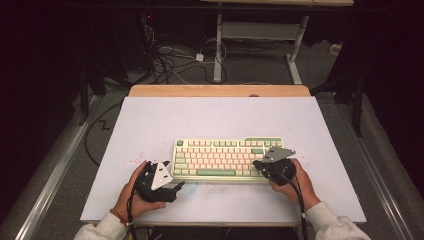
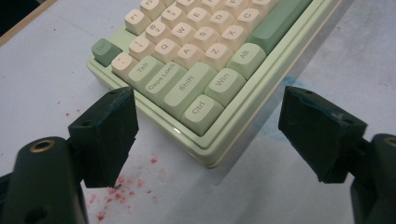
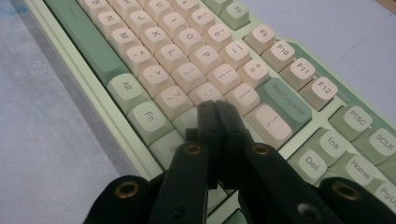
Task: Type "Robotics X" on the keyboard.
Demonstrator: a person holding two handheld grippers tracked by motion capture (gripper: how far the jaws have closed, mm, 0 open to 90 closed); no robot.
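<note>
Both grippers sit low at the near side of the table [image 1: 150,120], one at each end of a keyboard [image 1: 227,159].

Look at the right gripper [image 1: 261,165] first. A hand [image 1: 292,181] holds it at the right end of the keyboard [image 3: 196,60]. Its two black jaws are pressed tight together, with nothing between them. In the right gripper view, the tips [image 3: 217,108] sit just over the keys at that end. They are close to the wide green Backspace key [image 3: 282,103] and the pink keys beside it. I cannot tell if the tips touch a key or only hang just above it. A grey three-cornered plate [image 1: 278,154] sits on top of this gripper, and a black cable [image 1: 300,200] trails back from it along the sleeve.

Now the left gripper [image 1: 176,187]. The left hand [image 1: 131,192] holds it on the white table top, near the left front corner of the keyboard. Its jaws are spread wide. In the left gripper view, that corner of the keyboard [image 2: 205,154] shows between the two black pads [image 2: 109,133]. The Ctrl key [image 2: 201,111] is the closest key. The pads touch nothing.

The keyboard is pale green with pink and green keys. It lies flat, a bit to the near side of the middle of the table. Small red specks [image 2: 116,193] dot the table by its left corner, and a faint blue smear [image 2: 280,126] shows just beside its front edge.
</note>
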